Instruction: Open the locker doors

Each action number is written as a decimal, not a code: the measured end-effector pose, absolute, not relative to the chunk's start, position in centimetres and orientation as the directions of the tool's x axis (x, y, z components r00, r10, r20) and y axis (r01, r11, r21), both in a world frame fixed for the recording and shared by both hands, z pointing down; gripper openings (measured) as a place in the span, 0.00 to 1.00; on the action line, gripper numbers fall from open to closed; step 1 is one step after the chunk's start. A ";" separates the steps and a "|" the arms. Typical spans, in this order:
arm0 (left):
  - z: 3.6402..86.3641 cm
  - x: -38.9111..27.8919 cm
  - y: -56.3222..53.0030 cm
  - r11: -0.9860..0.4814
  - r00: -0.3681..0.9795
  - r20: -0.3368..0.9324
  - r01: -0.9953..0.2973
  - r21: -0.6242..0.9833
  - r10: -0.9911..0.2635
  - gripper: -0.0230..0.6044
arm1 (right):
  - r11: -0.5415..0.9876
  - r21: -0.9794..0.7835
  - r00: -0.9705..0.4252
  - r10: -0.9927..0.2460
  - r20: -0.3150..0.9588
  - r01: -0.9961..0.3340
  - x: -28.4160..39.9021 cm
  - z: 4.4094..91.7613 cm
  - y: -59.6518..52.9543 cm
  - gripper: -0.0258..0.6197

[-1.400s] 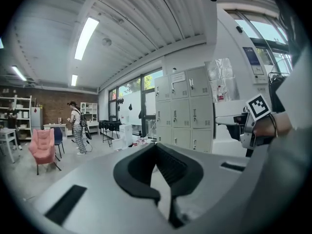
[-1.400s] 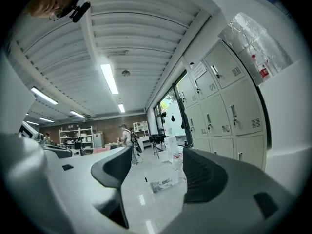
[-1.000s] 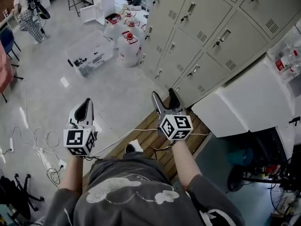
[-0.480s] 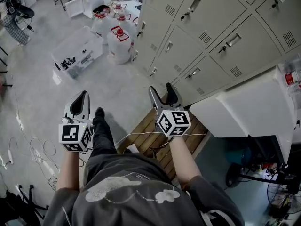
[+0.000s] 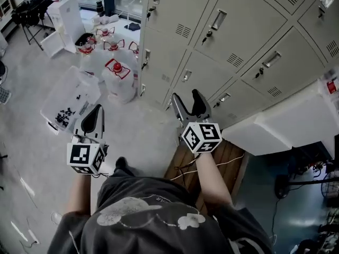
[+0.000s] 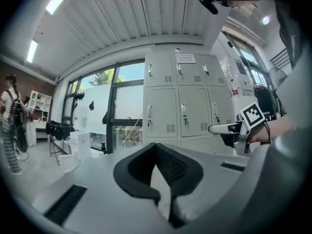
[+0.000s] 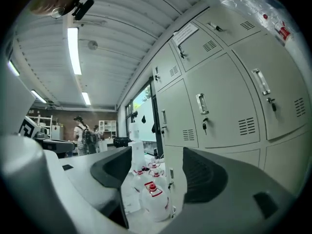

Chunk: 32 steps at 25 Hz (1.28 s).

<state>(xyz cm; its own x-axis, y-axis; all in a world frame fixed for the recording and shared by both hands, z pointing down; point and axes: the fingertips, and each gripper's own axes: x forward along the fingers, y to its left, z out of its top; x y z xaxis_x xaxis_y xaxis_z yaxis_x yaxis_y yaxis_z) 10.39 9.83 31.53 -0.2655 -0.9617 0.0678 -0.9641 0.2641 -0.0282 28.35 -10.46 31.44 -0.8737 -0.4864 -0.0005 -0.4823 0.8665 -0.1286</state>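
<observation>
- Lockers (image 5: 238,30): a grey bank filling the upper right of the head view, several rows and columns. Also seen straight on in the left gripper view (image 6: 180,106) and at a slant in the right gripper view (image 7: 224,106).
- Locker doors (image 5: 254,15): every one in view is shut flush. Each carries a metal handle (image 5: 218,19) with a lock under it, and a block of vent slots.
- Right gripper (image 5: 186,97): held up near the lowest row at the bank's corner, clear of the doors and touching none. Its jaws stand wide apart with nothing gripped. Its own view (image 7: 156,169) shows only the locker corner and the jugs beyond the gap.
- Left gripper (image 5: 95,115): out over bare floor (image 5: 143,136), well apart from the lockers. In its own view (image 6: 157,147) the black pads meet at the tips, closed on nothing.
- Jugs (image 5: 119,75): a cluster of clear ones with red caps and handles, standing on the floor just beside the bank's end.
- Bin (image 5: 69,97): clear plastic, small dark parts inside, left of the jugs.
- Slatted platform (image 5: 233,157): wooden, on the floor at the foot of the lockers, under the right forearm; a white cable (image 5: 212,165) trails across it.
- White box (image 5: 286,123): large, standing against the lockers' right part.
- Person (image 6: 9,121): far left in the left gripper view, wearing a backpack.
</observation>
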 end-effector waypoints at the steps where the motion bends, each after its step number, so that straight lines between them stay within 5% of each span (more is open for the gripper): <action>1: 31.2 8.1 8.2 0.227 -0.229 0.061 -0.973 -0.039 -0.972 0.05 | 0.855 -0.128 -0.861 -0.509 -0.015 -0.503 26.3 31.0 -11.5 0.53; 13: 24.9 -8.5 -4.4 0.034 -0.031 -0.045 -0.997 -0.072 -0.998 0.05 | 0.768 -0.100 -0.759 -0.640 -0.119 -0.632 12.3 23.4 -19.2 0.53; 32: 11.9 -8.9 -17.1 0.048 -0.028 -0.230 -0.996 -0.079 -0.973 0.05 | 0.830 0.083 -0.799 -0.497 -0.338 -0.552 7.7 7.1 -29.1 0.53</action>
